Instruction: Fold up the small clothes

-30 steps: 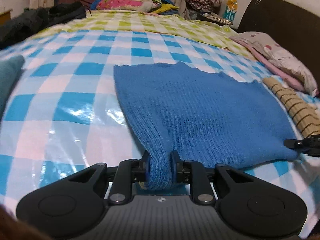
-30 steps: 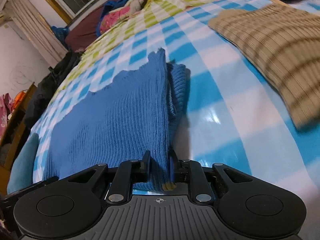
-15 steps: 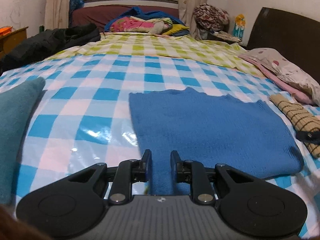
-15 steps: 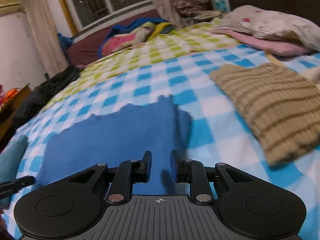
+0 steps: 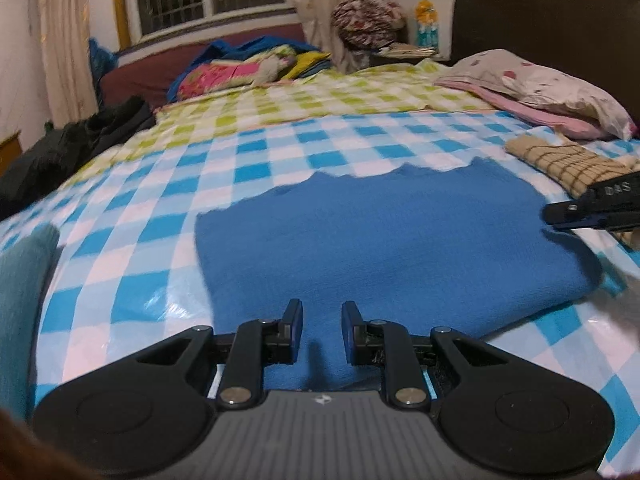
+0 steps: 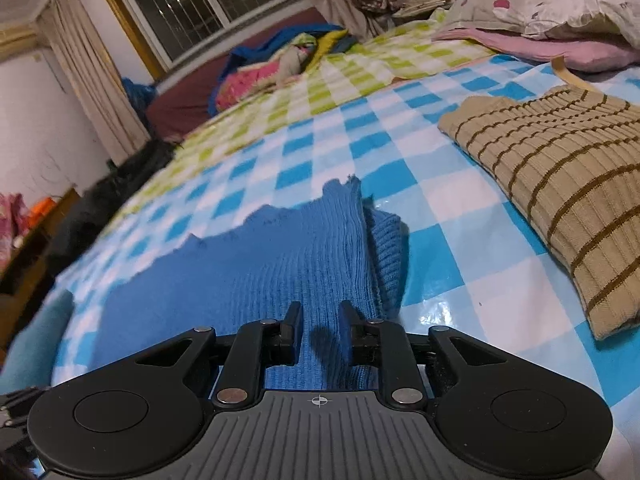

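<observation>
At lower centre of each wrist view, the left tool (image 5: 321, 330) and the right tool (image 6: 319, 332) both stand with jaws parted and empty over the near edge of the folded blue knit (image 5: 384, 248), which lies flat mid-frame on the checked bed (image 5: 132, 264), the striped beige knit (image 6: 560, 184) at right.

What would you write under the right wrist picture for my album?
Open right gripper over a folded blue sweater on a checkered bed cover, beside a striped beige sweater.
</observation>
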`<state>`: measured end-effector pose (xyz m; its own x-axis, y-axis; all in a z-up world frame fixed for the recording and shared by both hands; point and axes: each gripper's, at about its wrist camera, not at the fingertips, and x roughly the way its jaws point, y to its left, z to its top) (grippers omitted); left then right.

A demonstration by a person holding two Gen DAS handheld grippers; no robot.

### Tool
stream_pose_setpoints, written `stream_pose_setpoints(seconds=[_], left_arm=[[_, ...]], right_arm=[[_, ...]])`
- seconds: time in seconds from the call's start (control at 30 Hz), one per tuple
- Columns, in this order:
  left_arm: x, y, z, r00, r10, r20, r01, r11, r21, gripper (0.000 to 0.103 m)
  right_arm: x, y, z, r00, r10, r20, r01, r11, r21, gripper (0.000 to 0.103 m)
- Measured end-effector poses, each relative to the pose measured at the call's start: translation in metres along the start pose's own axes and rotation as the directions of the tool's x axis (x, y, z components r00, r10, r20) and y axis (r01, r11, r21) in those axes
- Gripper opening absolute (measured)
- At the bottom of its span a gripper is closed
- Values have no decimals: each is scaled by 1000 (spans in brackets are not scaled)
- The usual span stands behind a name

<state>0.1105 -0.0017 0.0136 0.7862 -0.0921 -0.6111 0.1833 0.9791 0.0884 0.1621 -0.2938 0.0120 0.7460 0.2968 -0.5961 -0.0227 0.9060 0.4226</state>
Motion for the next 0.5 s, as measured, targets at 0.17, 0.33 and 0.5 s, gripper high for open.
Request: stream_pose_setpoints(seconds=[0.17,0.33,0.5], left_arm=[[3,-31,0,1000,-28,5,27,995,91,34],[1,-65,5,996,-80,43,71,981,180,39],[0,-108,4,988,-131,86,97,944,316,46]], right_arm=[[5,-3,-3,999,7,-39,-7,1000,-8,21],[-4,-14,2,999,38,-9,-38,998,40,22],[-16,-38,8,999,23,27,-26,994,110,28]])
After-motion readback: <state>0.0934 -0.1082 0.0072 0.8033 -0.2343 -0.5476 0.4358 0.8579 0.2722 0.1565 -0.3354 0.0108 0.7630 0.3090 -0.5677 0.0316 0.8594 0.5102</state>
